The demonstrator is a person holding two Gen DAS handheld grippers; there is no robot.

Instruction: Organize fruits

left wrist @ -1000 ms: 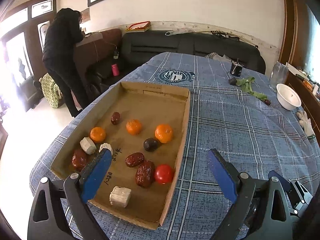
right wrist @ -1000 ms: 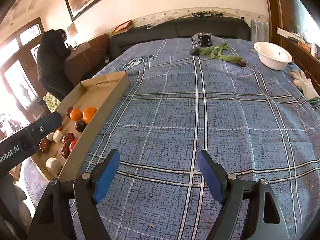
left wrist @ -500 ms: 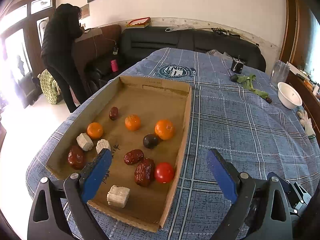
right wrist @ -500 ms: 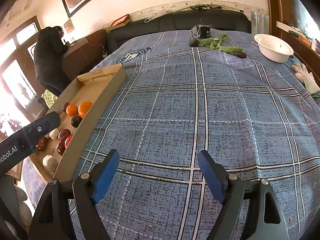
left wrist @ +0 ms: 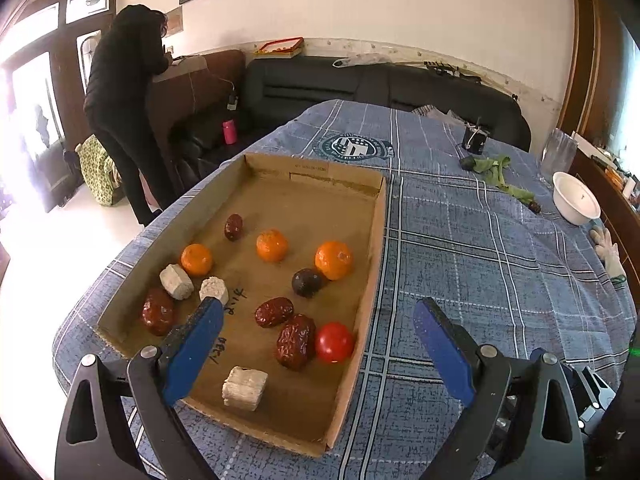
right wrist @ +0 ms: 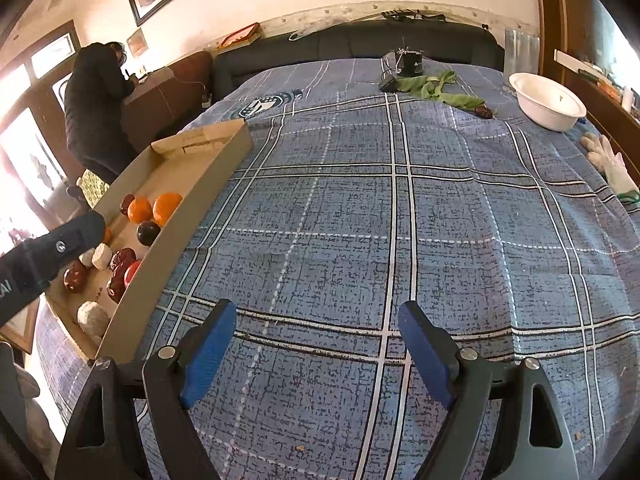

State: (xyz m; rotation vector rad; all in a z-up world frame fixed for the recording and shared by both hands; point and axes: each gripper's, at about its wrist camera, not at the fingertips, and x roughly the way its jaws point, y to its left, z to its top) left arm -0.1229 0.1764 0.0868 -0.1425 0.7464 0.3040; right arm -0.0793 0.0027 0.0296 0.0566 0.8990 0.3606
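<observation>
A shallow cardboard tray point(left wrist: 378, 216) lies on the blue plaid tablecloth point(left wrist: 480, 264). It holds three oranges point(left wrist: 334, 260), a red tomato point(left wrist: 333, 342), a dark plum point(left wrist: 306, 282), several brown dates point(left wrist: 296, 341) and pale chunks point(left wrist: 245, 388). My left gripper point(left wrist: 318, 332) is open and empty, above the tray's near right corner. My right gripper point(right wrist: 316, 338) is open and empty over bare cloth, right of the tray point(right wrist: 188, 208). The left gripper's body point(right wrist: 48, 252) covers part of the tray in the right wrist view.
A white bowl point(right wrist: 546, 101), a green cloth point(right wrist: 434, 88), a dark cup point(right wrist: 412, 63) and a lone date point(right wrist: 483, 111) lie at the table's far end. A white glove point(right wrist: 612, 164) lies at the right edge. A person point(left wrist: 120, 108) stands beyond the table's left side by a sofa.
Both grippers have risen and drawn back a little, so the tray and cloth sit slightly farther off. Both stay open. No fruit has moved.
</observation>
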